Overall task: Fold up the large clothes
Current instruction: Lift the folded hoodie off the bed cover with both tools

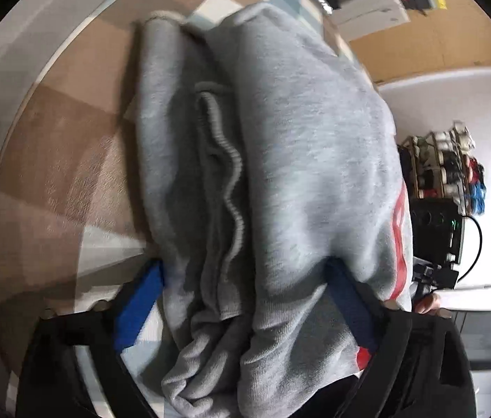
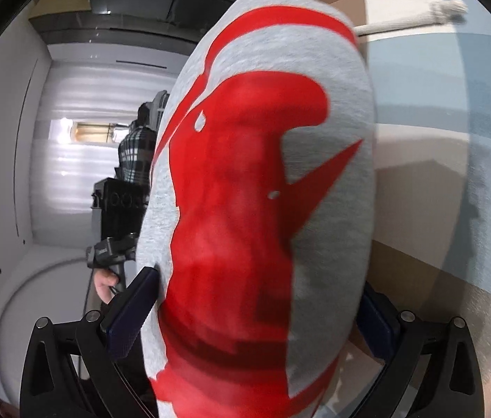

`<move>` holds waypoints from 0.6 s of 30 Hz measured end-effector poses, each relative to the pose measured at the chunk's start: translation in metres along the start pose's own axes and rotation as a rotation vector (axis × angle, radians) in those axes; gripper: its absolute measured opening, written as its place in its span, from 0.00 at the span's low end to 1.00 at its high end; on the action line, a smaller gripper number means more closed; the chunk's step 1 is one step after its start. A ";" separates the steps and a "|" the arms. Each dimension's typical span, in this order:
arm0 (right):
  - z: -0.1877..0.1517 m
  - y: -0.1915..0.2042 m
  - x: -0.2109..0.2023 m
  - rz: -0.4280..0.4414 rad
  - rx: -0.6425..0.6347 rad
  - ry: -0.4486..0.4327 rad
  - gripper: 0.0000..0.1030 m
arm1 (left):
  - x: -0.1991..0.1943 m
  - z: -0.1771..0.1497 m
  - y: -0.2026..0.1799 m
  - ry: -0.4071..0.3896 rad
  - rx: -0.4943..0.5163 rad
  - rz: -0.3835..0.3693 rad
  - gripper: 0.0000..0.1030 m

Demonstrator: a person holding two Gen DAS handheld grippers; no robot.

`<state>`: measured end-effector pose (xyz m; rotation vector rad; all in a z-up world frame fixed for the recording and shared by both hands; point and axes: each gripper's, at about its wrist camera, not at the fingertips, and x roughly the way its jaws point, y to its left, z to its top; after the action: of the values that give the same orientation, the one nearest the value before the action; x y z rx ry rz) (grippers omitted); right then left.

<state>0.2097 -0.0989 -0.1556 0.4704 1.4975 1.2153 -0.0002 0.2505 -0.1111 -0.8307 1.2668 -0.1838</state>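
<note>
- Left gripper clamped wide on a thick bundle of the grey sweatshirt, over the checked blanket.
- Right gripper grips the same sweatshirt's red-printed fold.
- Shoe rack at 3 o'clock holds shoes.

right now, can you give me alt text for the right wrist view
A bundle of grey sweatshirt with a large red print fills the frame, bulging between the right gripper's two dark blue pads. To the right lies a checked brown, white and pale blue surface; to the left, a hand holds a second gripper handle before white walls.
</note>
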 end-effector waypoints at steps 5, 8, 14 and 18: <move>-0.005 0.005 0.002 -0.015 -0.052 -0.034 0.98 | 0.000 -0.001 -0.004 0.004 0.041 -0.038 0.50; -0.013 0.014 -0.005 -0.040 -0.082 -0.083 0.89 | -0.001 0.002 -0.010 0.010 0.048 -0.039 0.45; -0.025 0.042 -0.010 -0.076 -0.151 -0.144 0.81 | -0.006 0.013 -0.017 0.023 0.068 -0.031 0.40; -0.033 0.048 -0.005 -0.073 -0.167 -0.172 0.80 | -0.005 0.016 -0.017 0.020 0.098 -0.047 0.35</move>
<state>0.1667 -0.0981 -0.1155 0.3940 1.2454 1.1997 0.0173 0.2483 -0.0954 -0.7768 1.2480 -0.2906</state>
